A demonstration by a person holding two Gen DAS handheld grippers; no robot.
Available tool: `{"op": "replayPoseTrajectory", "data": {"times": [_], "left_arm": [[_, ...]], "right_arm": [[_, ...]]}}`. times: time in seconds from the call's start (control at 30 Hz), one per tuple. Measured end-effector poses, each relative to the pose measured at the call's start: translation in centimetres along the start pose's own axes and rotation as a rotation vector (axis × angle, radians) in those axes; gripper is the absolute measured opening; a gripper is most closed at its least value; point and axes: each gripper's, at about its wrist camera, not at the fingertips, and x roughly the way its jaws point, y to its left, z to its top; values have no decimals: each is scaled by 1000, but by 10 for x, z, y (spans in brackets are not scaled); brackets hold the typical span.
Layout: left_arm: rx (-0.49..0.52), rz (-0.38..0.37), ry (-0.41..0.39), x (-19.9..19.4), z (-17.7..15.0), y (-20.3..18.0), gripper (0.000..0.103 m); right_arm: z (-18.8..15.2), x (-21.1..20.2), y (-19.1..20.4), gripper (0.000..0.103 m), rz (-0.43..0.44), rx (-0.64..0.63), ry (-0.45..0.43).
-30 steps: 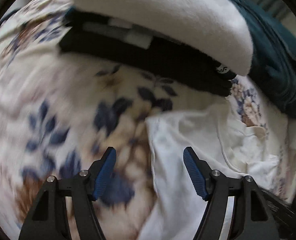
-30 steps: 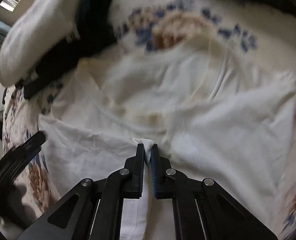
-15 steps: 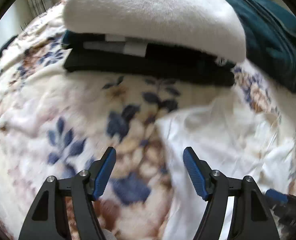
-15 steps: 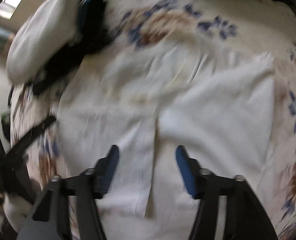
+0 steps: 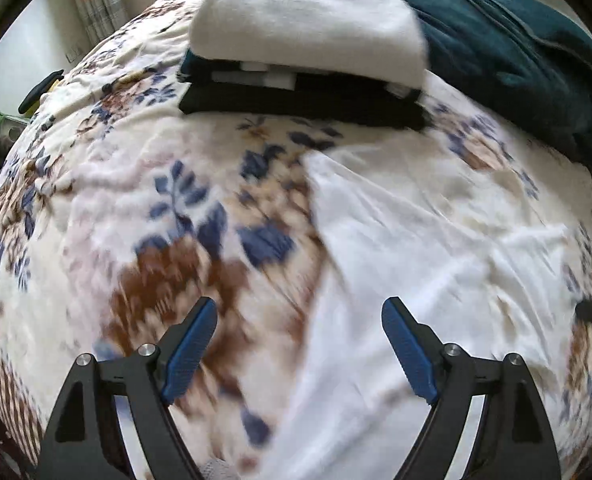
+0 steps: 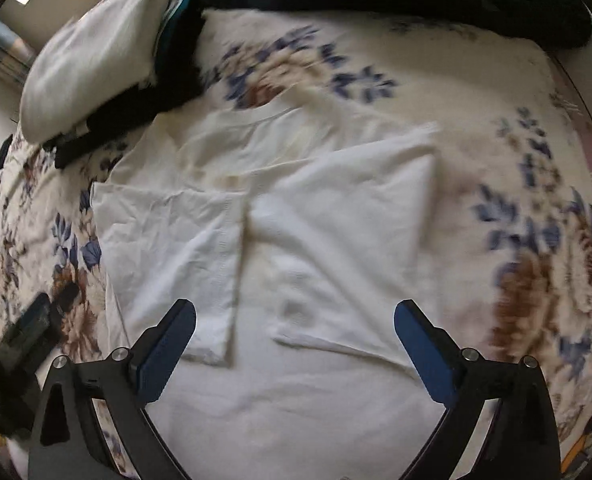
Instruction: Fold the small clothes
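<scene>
One white T-shirt point(image 6: 296, 208) lies on one floral bedspread point(image 5: 144, 200), both sleeves folded in over its front. Behind it is one stack of folded clothes, with one white piece point(image 5: 308, 20) on a few dark pieces point(image 5: 296, 100). One dark teal blanket point(image 5: 516, 48) sits beside that stack.

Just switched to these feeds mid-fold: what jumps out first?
A white T-shirt lies on the floral blanket with both sleeves folded inward, right under the right gripper, whose opening jaws hold nothing. Behind it sits a stack of folded clothes, white on black, beside a dark teal blanket.
</scene>
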Motion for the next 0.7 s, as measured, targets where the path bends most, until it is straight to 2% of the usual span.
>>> {"op": "replayPoseTrajectory", "data": {"times": [0.1, 0.17, 0.37, 0.6, 0.7], "left_arm": [[14, -18, 18, -19, -28, -34, 84], [13, -28, 44, -30, -51, -59, 84], [-10, -49, 195, -61, -153, -167, 84], [-82, -121, 364, -57, -257, -270, 84], [-107, -142, 392, -49, -286, -301, 84]], "right_arm": [[-1, -16, -28, 101, 14, 17, 26], [-8, -27, -64, 101, 36, 19, 64], [-15, -24, -147, 101, 107, -38, 144], [-7, 0, -218, 101, 150, -148, 206], [-1, 17, -239, 101, 145, -130, 237]]}}
